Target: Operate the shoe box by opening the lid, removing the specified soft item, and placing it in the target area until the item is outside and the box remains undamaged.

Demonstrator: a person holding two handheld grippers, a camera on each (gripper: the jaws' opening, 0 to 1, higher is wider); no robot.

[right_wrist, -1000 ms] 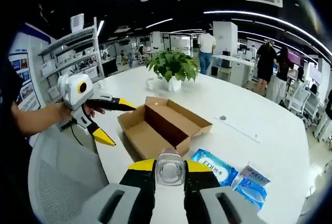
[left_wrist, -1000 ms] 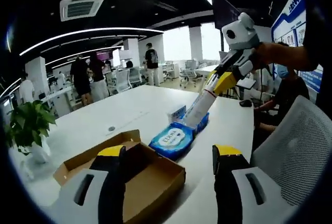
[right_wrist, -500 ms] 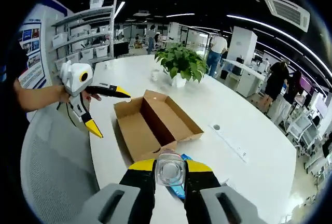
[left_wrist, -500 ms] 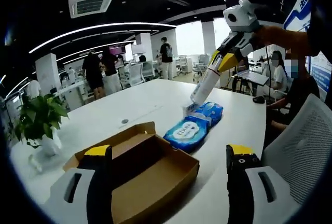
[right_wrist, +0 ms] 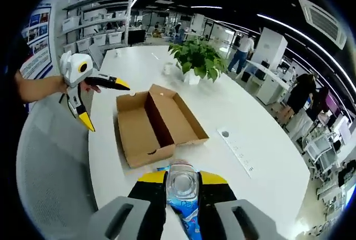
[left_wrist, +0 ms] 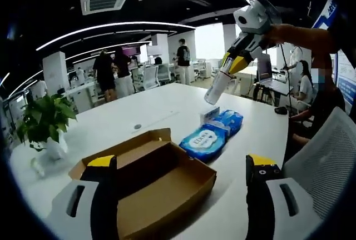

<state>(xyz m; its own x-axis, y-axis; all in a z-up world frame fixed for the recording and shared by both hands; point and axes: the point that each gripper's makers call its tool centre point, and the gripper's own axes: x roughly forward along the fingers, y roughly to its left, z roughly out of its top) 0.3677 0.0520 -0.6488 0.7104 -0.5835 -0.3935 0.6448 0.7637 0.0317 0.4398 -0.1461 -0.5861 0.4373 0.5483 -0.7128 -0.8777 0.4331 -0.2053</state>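
The broad round white table (right_wrist: 261,140) runs out ahead of both my grippers, with wide bare surface beyond the box and its curved edge falling away toward a grey mesh chair (right_wrist: 50,179) on my near side. The open brown cardboard shoe box (left_wrist: 150,179) lies flat on it, lid folded out beside the tray; in the right gripper view the same box (right_wrist: 158,126) sits just ahead of my right fingers, its near edge close to the table rim. My left gripper (left_wrist: 181,195) has its yellow-tipped black fingers (left_wrist: 101,165) spread wide, one over the box's near corner and the other out past its right wall, pinching nothing. In the right gripper view that gripper (right_wrist: 92,93) hangs at the box's left, beyond the table edge, jaws splayed. My right gripper (right_wrist: 182,181) is pressed onto a clear plastic bottle (right_wrist: 182,183), lifted well above the table; from the left gripper view it (left_wrist: 231,65) hangs up and right with the bottle (left_wrist: 214,87) pointing down. Below it, off the box's far right corner, lie the soft blue wipes packs (left_wrist: 214,134), outside the box, touching each other. A potted green plant (right_wrist: 197,62) stands beyond the box's far end, with open room between.
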